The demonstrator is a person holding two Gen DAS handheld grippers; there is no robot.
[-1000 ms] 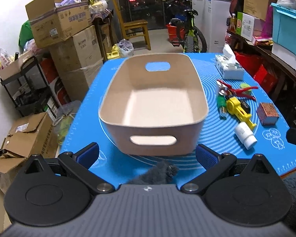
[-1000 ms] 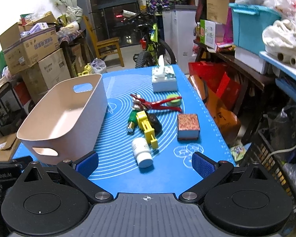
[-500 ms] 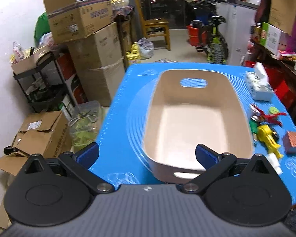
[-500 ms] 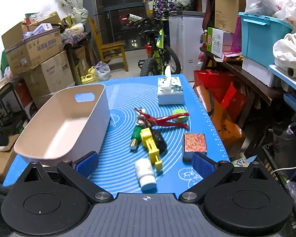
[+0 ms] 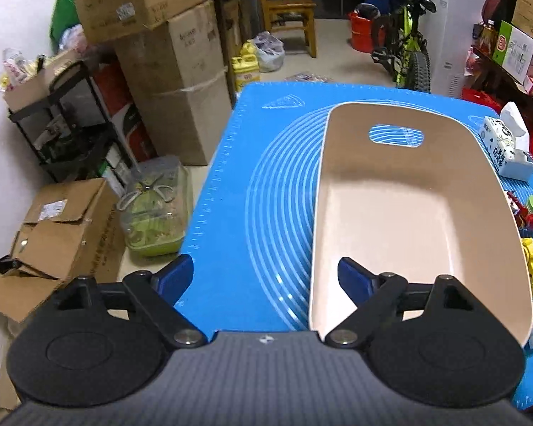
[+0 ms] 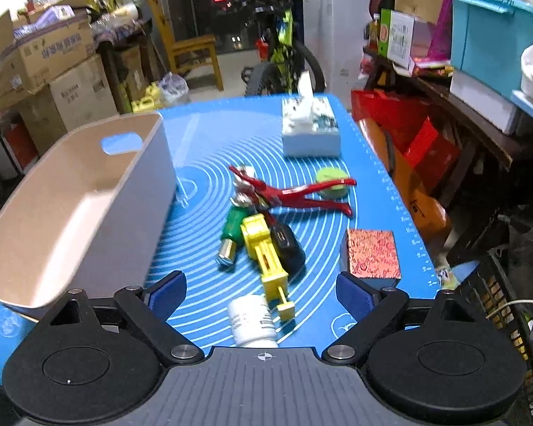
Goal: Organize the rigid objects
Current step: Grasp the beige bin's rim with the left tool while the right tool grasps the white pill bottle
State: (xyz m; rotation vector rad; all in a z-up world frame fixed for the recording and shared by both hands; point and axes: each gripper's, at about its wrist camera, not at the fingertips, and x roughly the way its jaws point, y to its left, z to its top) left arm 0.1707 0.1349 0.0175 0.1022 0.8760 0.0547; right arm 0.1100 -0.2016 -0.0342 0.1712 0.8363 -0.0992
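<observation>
An empty beige bin (image 5: 408, 206) with handle slots sits on the blue mat (image 5: 266, 184); it also shows in the right wrist view (image 6: 71, 206). My left gripper (image 5: 264, 278) is open and empty, above the bin's near left corner. My right gripper (image 6: 261, 293) is open and empty, just above a white pill bottle (image 6: 252, 319). Beyond it lie a yellow toy (image 6: 266, 252), a green-handled tool (image 6: 232, 234), a black object (image 6: 287, 245), red pliers (image 6: 295, 191), a green disc (image 6: 332, 181) and a red patterned block (image 6: 371, 254).
A tissue box (image 6: 309, 126) stands at the mat's far end. Cardboard boxes (image 5: 170, 81) and a black rack (image 5: 71, 124) stand left of the table. A bicycle (image 6: 284, 46), a chair (image 6: 192, 49) and cluttered shelves (image 6: 479, 71) lie beyond and to the right.
My left gripper has risen and swung left, so the bin now sits to the right in its view. My right gripper has moved forward and lower toward the white bottle.
</observation>
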